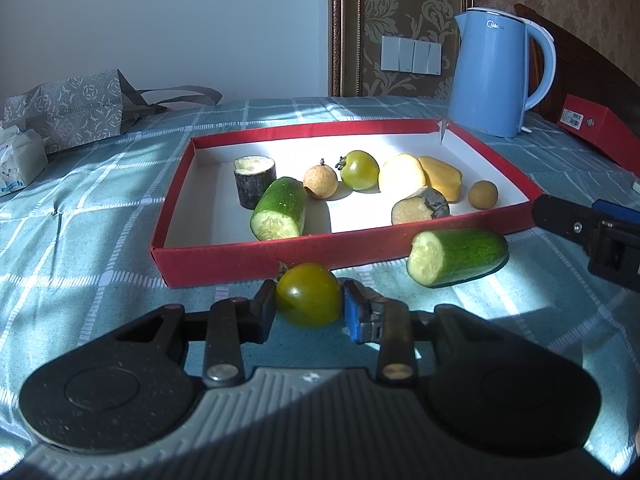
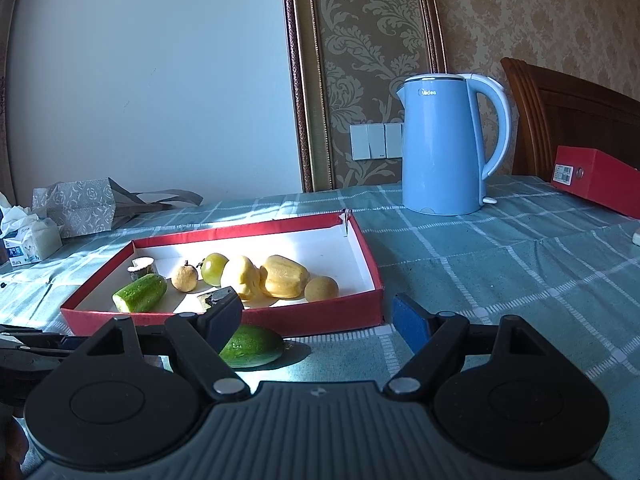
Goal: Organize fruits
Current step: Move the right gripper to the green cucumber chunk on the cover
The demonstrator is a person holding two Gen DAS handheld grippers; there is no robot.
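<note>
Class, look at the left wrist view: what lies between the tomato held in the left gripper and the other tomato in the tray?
Only the tray's red front wall and bare white tray floor lie between the held tomato and the tray tomato, in the left wrist view.

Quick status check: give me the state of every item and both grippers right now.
Left gripper: jaws shut on small green tomato, outside the tray.
Right gripper: jaws open, empty.
Cut green cucumber piece: lying on cloth, outside tray.
Shallow red cardboard tray: holds eight pieces.
Blue electric kettle: upright, lid closed.
</note>
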